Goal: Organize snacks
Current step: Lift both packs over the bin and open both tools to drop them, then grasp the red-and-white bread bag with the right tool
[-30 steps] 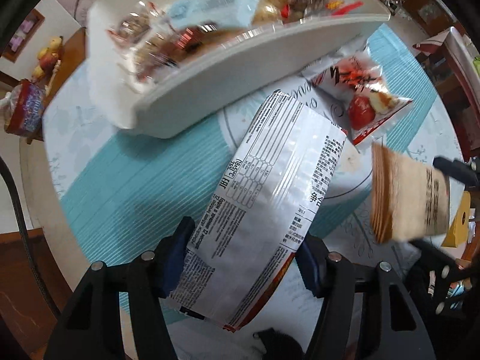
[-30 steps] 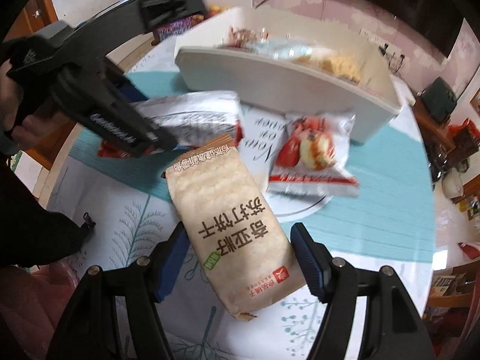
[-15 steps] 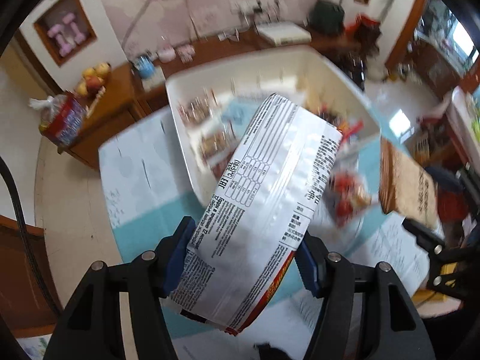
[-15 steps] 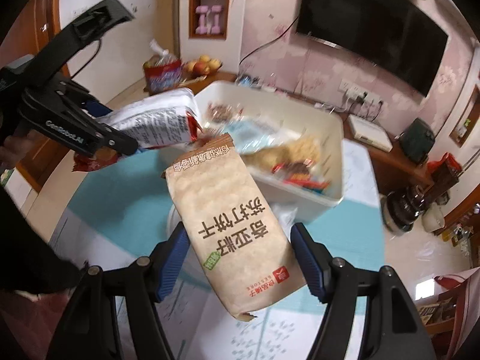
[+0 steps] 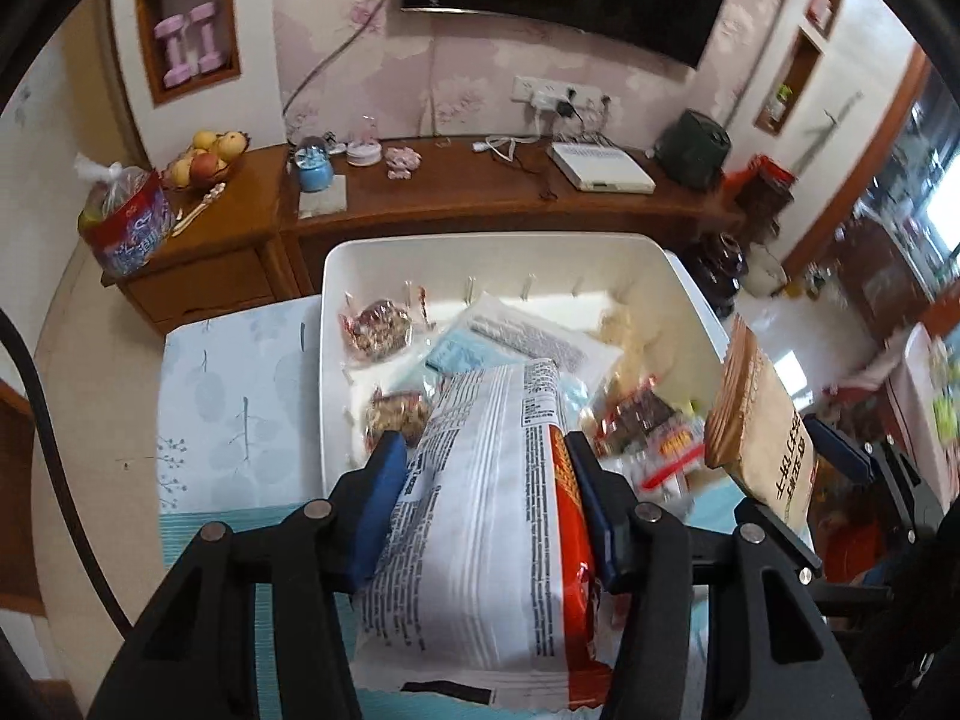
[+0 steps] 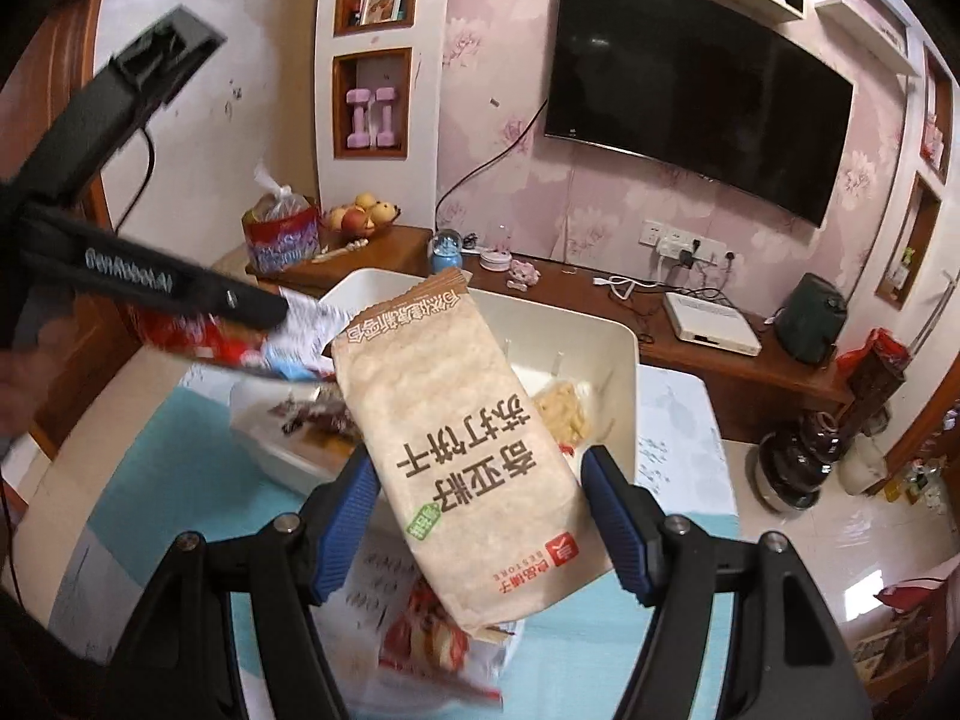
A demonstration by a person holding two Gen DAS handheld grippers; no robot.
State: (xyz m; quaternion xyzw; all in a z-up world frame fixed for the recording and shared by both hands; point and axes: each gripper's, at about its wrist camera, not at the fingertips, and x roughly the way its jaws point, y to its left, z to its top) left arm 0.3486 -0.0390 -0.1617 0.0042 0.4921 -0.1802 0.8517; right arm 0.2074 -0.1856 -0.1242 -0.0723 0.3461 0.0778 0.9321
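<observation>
My left gripper (image 5: 483,498) is shut on a silver and red snack packet (image 5: 486,516), held over the near edge of the white bin (image 5: 510,252). The bin holds several small snacks, among them a pale blue packet (image 5: 468,354). My right gripper (image 6: 480,510) is shut on a tan cracker packet (image 6: 456,450), held in the air in front of the bin (image 6: 624,360). The cracker packet also shows at the right of the left wrist view (image 5: 762,426). A red and white snack bag (image 6: 432,642) lies on the table below the right gripper.
The table carries a teal runner (image 6: 174,456) over a pale leaf-print cloth (image 5: 234,396). Behind the bin is a wooden sideboard (image 5: 480,192) with a fruit bowl (image 5: 204,156), a red bag (image 5: 126,222) and a white box (image 5: 600,165).
Both grippers have risen and tipped up from the table toward the bin, each keeping its packet. The left packet now hangs over the bin's near edge.
</observation>
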